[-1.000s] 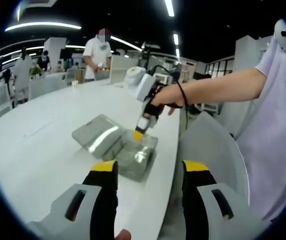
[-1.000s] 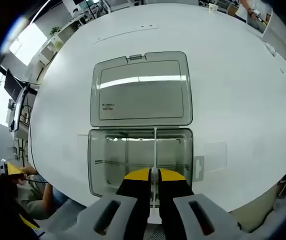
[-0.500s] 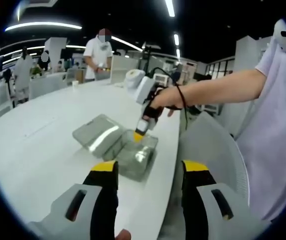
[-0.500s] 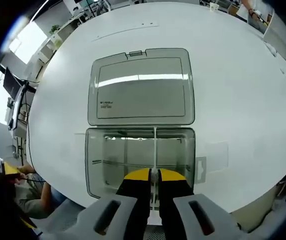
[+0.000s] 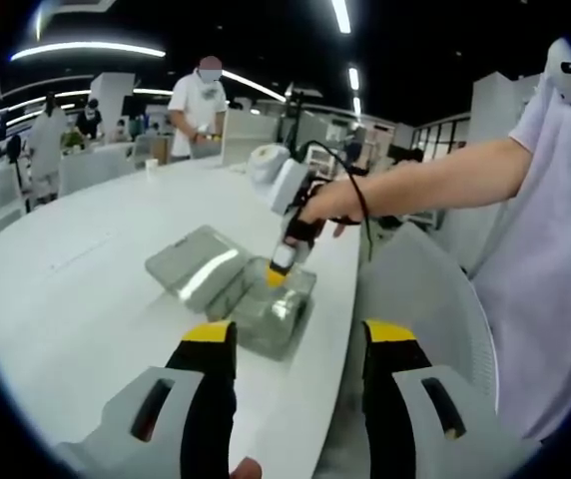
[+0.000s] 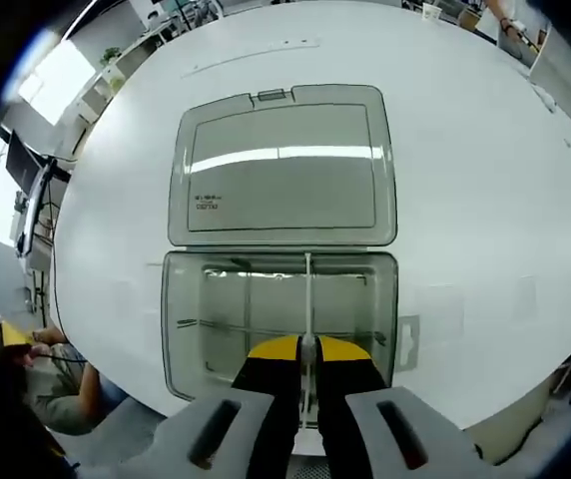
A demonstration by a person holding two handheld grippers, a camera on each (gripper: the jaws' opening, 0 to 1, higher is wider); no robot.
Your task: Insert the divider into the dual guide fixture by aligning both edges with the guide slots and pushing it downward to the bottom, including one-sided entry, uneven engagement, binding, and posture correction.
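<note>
A clear grey plastic box [image 6: 281, 319] lies on the white table with its lid [image 6: 283, 165] folded open behind it. A thin clear divider [image 6: 307, 299] stands upright down the middle of the box, and my right gripper [image 6: 307, 349] is shut on its near top edge. In the left gripper view the same box [image 5: 266, 304] sits near the table's edge, with the right gripper's yellow fingertips [image 5: 276, 276] pointing down into it, held by a person's hand. My left gripper [image 5: 300, 344] hangs open well short of the box, holding nothing.
The white table [image 5: 76, 269] spreads wide to the left and behind the box; its rounded edge [image 5: 330, 339] runs just right of the box. A person's arm and white shirt [image 5: 535, 259] are at the right. People stand at far desks [image 5: 201, 105].
The right gripper has dropped closer to the box with the divider, so the box looks larger. The left gripper has stayed put.
</note>
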